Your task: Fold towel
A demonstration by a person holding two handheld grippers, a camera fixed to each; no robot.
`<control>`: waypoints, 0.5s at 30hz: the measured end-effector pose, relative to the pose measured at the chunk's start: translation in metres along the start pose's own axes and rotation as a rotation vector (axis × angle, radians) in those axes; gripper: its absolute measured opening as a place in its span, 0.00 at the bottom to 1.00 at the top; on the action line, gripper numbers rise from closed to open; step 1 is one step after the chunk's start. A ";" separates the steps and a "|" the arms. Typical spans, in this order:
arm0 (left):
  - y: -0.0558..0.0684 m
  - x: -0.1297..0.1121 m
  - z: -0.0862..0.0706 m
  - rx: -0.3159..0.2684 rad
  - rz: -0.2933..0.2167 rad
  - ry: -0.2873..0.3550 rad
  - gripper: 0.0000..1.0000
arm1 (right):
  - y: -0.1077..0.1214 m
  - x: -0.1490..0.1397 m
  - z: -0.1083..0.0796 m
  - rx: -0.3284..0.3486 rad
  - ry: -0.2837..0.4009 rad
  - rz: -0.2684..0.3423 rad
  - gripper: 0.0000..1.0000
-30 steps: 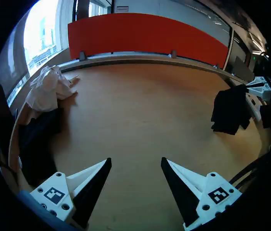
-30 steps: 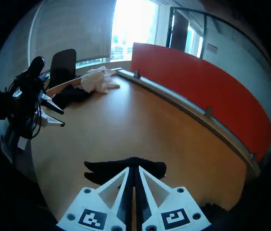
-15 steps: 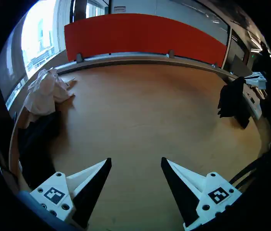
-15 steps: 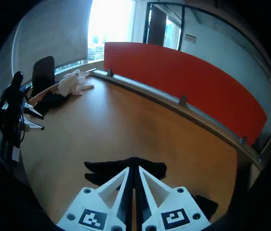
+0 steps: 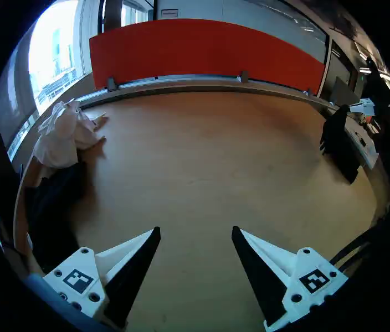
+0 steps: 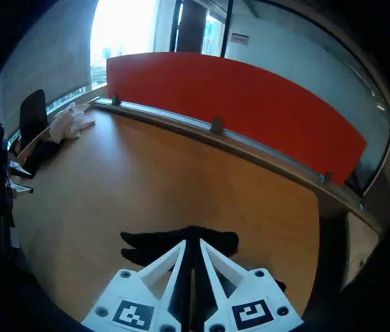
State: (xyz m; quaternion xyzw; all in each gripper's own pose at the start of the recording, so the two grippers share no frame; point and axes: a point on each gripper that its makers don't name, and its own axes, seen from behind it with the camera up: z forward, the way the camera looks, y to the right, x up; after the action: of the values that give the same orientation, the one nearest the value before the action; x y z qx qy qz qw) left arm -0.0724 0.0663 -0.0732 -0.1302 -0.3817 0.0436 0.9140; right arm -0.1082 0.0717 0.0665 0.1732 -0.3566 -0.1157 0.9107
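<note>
Fingers [image 6: 164,271] of the right gripper [image 6: 194,243] are pressing together on one black towel [image 6: 145,243], hiding most of it; the left gripper [image 5: 195,232] is gaping wide over the table [image 5: 206,155], holding nothing. One white cloth heap [image 5: 62,135] is lying at its far corner.

We see daylight entering from the window [image 5: 56,61] at 10 o'clock in the left gripper view, where the glass is burnt out to white. In the right gripper view the same glare sits at 11 o'clock. The wooden surface [image 5: 206,160] is evenly lit and has a soft sheen. Its shadows are faint, one of them lying beside the white cloth [image 5: 62,133] at 9 o'clock. Both views are sharp in the middle, but toward the rim straight lines bend and the light falls off. The black towel [image 6: 178,240] at the jaws is a flat dark shape without readable folds.
</note>
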 end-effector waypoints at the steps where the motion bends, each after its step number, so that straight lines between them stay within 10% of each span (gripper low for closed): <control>1: 0.000 0.000 0.000 0.000 0.000 0.000 0.96 | 0.007 0.001 0.000 -0.010 -0.002 0.006 0.05; 15: 0.001 0.000 0.000 0.001 0.007 -0.006 0.96 | 0.088 0.008 -0.007 -0.134 -0.033 0.061 0.06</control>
State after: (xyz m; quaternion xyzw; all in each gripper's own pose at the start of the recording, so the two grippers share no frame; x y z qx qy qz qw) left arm -0.0724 0.0674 -0.0740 -0.1310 -0.3839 0.0472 0.9128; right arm -0.0901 0.1512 0.1012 0.0990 -0.3683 -0.1143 0.9173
